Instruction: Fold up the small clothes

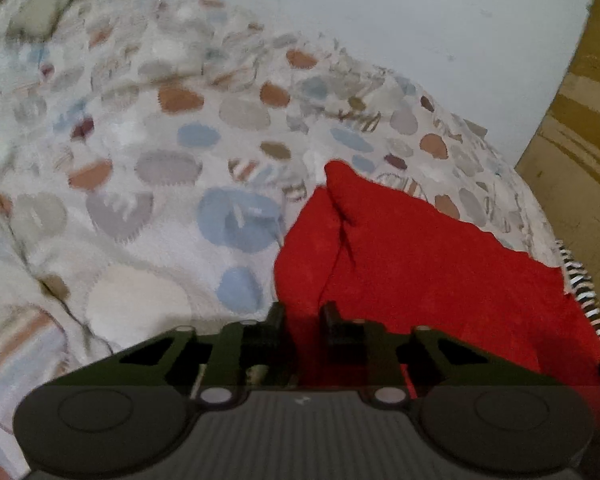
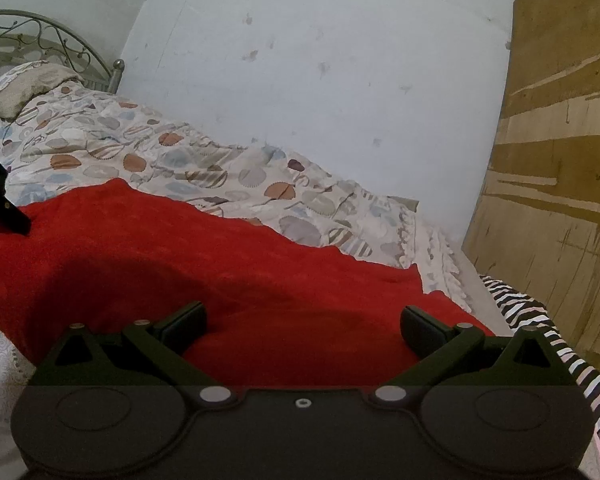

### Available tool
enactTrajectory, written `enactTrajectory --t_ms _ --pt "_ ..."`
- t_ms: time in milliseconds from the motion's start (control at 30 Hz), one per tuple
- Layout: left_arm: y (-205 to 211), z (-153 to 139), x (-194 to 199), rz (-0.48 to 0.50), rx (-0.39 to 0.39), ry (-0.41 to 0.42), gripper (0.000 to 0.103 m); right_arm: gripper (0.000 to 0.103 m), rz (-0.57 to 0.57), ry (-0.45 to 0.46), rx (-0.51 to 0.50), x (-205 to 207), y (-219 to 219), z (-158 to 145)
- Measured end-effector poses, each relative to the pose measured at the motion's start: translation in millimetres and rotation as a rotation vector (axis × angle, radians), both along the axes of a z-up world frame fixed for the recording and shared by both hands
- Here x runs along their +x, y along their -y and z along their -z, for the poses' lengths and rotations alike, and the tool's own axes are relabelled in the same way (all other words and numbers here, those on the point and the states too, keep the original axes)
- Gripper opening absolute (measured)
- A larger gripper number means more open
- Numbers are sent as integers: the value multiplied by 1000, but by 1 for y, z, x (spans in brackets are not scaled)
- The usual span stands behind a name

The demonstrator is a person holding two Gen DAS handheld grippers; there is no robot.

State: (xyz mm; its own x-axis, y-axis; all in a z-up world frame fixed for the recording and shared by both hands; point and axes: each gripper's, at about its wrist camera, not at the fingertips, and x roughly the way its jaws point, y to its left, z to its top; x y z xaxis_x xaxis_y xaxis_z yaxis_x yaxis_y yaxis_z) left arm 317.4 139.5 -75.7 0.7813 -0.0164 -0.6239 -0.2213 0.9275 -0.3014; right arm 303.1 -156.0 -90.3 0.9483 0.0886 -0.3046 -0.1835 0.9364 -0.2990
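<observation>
1. The red cloth (image 2: 236, 280) lies spread on the bed (image 2: 204, 168), mostly unfolded
2. The left gripper (image 1: 303, 316) is clamped on a raised red edge
3. The right gripper (image 2: 303, 322) hovers spread wide, holding nothing
4. Folding looks barely begun; a striped garment (image 2: 540, 320) waits beside it

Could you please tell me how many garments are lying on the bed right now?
2. The red cloth lies spread across the patterned bedspread under both claws; the black-and-white striped garment lies at its right edge, by the wooden panel. Others may lie out of view.
</observation>
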Motion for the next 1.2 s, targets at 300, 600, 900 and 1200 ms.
enactTrajectory --t_ms 300,600,900,1200 --pt "18 -16 1 51 100 2 19 103 5 19 -7 -1 -2 3" --pt "-25 22 17 31 -133 -56 71 103 4 32 -4 -2 -3 5" --pt "-17 -10 19 108 -193 26 13 103 8 40 -11 -4 -4 7" --pt "103 -110 45 397 -30 205 12 103 62 86 -24 -13 6 -15"
